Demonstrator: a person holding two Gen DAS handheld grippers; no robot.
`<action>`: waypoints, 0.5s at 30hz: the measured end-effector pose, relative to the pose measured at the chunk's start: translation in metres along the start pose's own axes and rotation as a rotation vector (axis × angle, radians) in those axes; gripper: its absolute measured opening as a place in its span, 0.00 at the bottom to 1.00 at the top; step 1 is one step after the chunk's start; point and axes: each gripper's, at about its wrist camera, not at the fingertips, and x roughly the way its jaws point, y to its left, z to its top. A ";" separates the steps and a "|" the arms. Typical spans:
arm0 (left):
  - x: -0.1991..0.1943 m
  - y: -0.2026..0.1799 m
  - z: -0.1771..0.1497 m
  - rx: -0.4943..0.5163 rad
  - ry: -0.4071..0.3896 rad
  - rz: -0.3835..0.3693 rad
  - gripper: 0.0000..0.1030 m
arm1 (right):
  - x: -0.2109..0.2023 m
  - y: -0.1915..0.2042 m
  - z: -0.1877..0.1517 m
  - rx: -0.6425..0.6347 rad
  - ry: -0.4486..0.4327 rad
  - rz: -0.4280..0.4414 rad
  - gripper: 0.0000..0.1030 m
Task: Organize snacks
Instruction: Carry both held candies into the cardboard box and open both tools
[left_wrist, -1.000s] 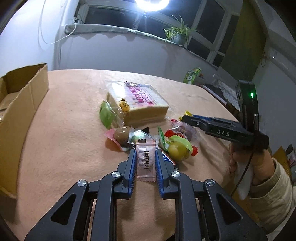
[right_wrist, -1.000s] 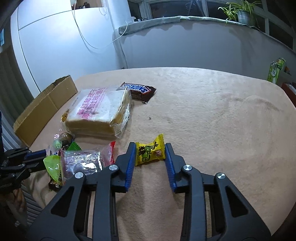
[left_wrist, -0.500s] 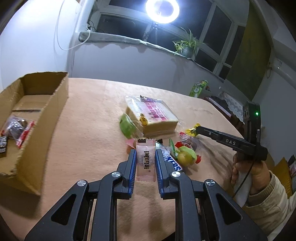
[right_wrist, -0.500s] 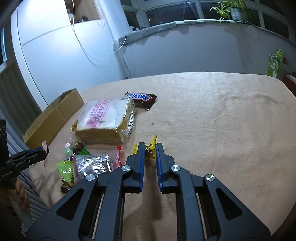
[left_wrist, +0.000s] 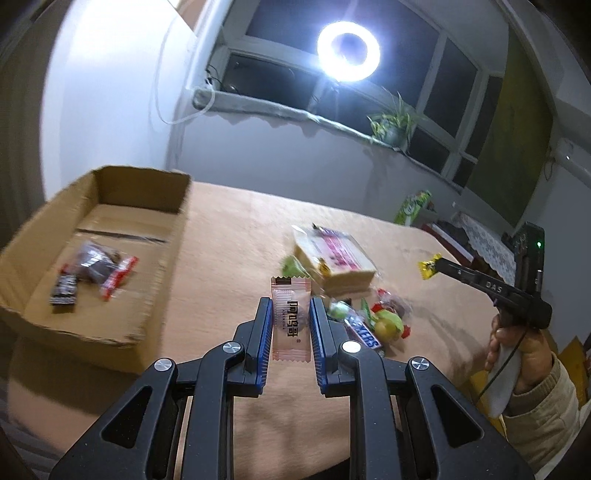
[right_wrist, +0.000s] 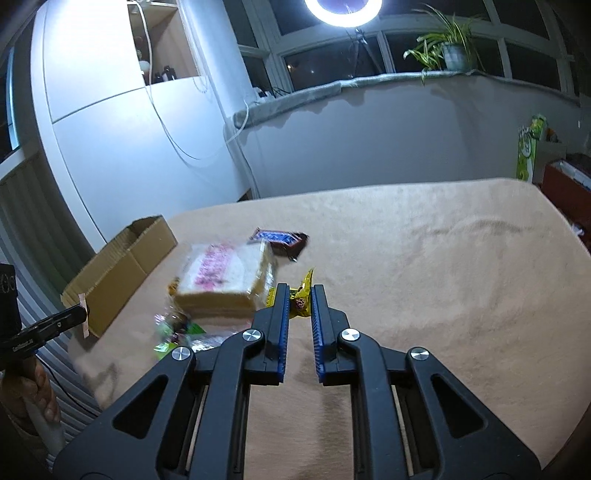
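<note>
My left gripper (left_wrist: 291, 307) is shut on a pale pink candy sachet (left_wrist: 290, 321), held above the peach tablecloth, right of an open cardboard box (left_wrist: 92, 258) that holds several wrapped snacks (left_wrist: 94, 267). My right gripper (right_wrist: 300, 295) is shut on a yellow candy packet (right_wrist: 301, 301), lifted off the cloth; it also shows at the tip of that gripper (left_wrist: 437, 266) in the left wrist view. A bagged sliced loaf (left_wrist: 332, 258) lies mid-table, with a pile of small snacks (left_wrist: 369, 321) in front of it. A chocolate bar (right_wrist: 279, 238) lies behind the loaf (right_wrist: 225, 277).
The box (right_wrist: 122, 266) sits at the table's left edge. A hand (left_wrist: 517, 354) grips the right tool. A ring light (left_wrist: 348, 50) and a potted plant (left_wrist: 393, 127) stand at the window sill. A green carton (left_wrist: 412, 208) stands beyond the table.
Both grippers rose off the cloth. The left one swung toward the box with the pink sachet. The right one closed on the yellow packet and lifted it.
</note>
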 end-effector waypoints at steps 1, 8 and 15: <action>-0.004 0.003 0.001 -0.004 -0.012 0.007 0.17 | -0.002 0.004 0.002 -0.007 -0.005 0.001 0.11; -0.039 0.040 0.012 -0.047 -0.101 0.073 0.18 | -0.003 0.045 0.022 -0.065 -0.026 0.036 0.11; -0.057 0.090 0.020 -0.113 -0.154 0.123 0.17 | 0.014 0.113 0.039 -0.162 -0.025 0.104 0.11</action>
